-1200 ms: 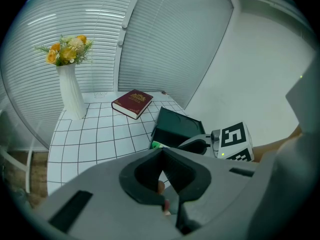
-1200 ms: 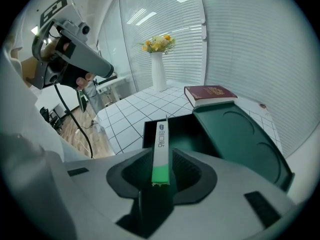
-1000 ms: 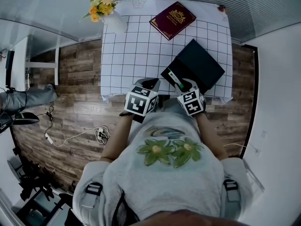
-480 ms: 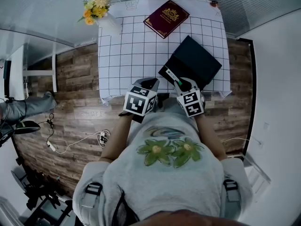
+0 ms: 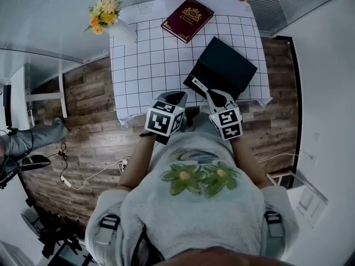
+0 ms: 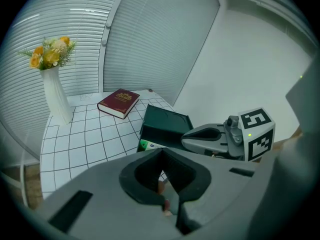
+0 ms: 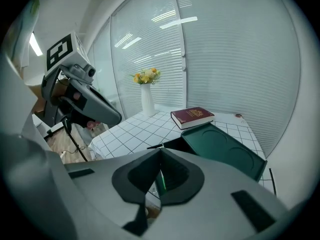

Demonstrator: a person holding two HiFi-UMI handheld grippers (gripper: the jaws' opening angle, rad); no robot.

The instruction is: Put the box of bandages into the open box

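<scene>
The box of bandages, white and green, pokes out from my right gripper, which is shut on its near end. It hangs at the front left corner of the open dark green box, whose lid lies flat behind the tray. In the left gripper view the box of bandages shows just beyond the tip of the right gripper. In the right gripper view only a green sliver of the box of bandages shows between the jaws. My left gripper is shut and holds nothing, at the table's near edge.
The table wears a white grid cloth. A maroon book lies at the back, and a white vase of flowers stands at the back left corner. Wooden floor with cables lies to the left.
The head view has drifted, so the table sits higher and further left in the picture. Both grippers stay at the near edge, the right one still holding the box of bandages.
</scene>
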